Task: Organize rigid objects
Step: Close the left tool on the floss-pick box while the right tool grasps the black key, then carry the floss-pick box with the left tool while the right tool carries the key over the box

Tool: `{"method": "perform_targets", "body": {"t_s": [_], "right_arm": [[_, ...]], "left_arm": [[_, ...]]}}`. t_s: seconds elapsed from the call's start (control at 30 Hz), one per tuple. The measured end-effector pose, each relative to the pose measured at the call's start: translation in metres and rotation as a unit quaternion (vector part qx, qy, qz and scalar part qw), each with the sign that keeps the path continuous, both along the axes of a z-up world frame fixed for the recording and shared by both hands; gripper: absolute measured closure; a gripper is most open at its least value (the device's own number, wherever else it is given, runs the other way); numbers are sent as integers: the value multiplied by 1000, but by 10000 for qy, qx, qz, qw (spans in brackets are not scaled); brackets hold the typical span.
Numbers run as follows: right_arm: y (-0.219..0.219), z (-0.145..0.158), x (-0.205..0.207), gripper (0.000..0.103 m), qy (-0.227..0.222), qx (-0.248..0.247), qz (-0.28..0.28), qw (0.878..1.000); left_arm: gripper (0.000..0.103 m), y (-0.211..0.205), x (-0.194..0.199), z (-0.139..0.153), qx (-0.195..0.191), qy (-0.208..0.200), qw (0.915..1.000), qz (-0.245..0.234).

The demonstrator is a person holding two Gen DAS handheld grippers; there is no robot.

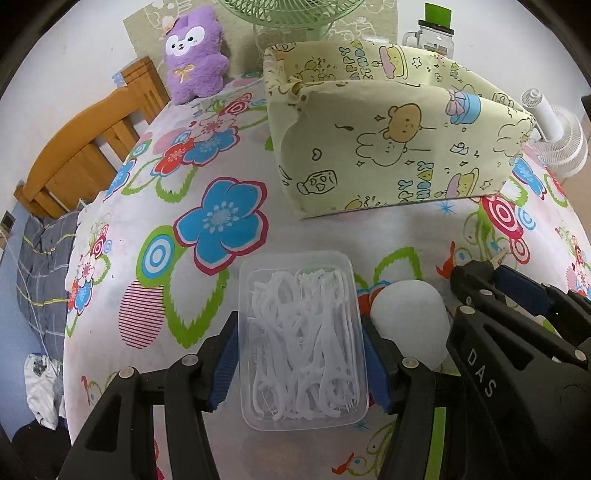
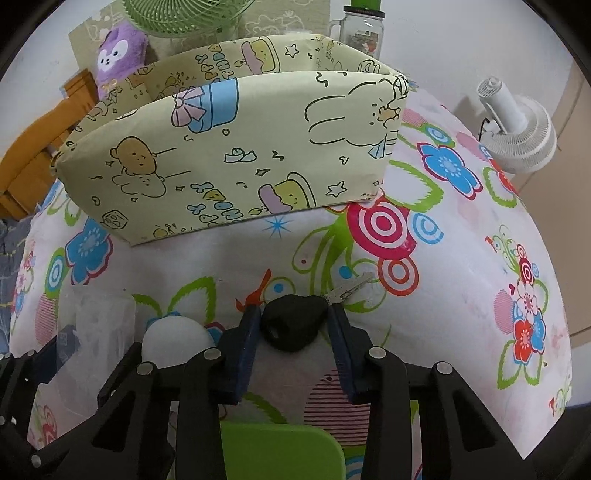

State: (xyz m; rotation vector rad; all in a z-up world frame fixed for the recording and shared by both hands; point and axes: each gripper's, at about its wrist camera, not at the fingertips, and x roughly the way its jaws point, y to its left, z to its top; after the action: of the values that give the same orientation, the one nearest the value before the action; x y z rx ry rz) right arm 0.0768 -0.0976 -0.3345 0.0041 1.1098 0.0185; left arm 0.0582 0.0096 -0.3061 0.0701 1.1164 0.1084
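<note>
Table with a flower-print cloth [image 1: 155, 206], seen from both grippers.

Left gripper [image 1: 301, 354]: jaws part open, one blue pad on each long side of one clear plastic box [image 1: 301, 339], pads touching its walls, so it is clamped. The box sits on the cloth near the front edge and is full of white floss picks, too tangled to count.

Right gripper [image 2: 293, 326]: jaws drawn in as far as they go around one black key fob [image 2: 293, 323], both pads against its sides. The fob lies on the cloth with one metal key blade [image 2: 351, 288] sticking out toward the upper right.

Between the two grippers: one white egg-shaped object [image 1: 406, 317], resting on the cloth just beside the box's right side and touching neither gripper's pads as far as I can see.

Behind, further back on the table: one open bin wrapped in yellow cartoon paper [image 1: 388, 147], well apart from the box and fob. Inside cannot be seen.

Along the far edge: one purple plush toy [image 1: 194, 55], one green fan [image 1: 288, 14], one glass jar with a handle [image 1: 434, 35], one small white fan [image 1: 554, 136].

One green flat piece [image 2: 280, 450] shows under the right gripper.
</note>
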Motion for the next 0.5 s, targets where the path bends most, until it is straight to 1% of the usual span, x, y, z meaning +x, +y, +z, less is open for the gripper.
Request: {"method": "perform_targets", "body": {"t_s": [0.2, 0.5], "right_arm": [[-2, 3, -3, 63, -48, 10, -38, 10000], [-5, 27, -6, 63, -220, 46, -127, 9997]], "left_arm": [[41, -1, -3, 3, -26, -5, 10000, -42], [41, -3, -6, 24, -45, -228, 9997, -118]]}}
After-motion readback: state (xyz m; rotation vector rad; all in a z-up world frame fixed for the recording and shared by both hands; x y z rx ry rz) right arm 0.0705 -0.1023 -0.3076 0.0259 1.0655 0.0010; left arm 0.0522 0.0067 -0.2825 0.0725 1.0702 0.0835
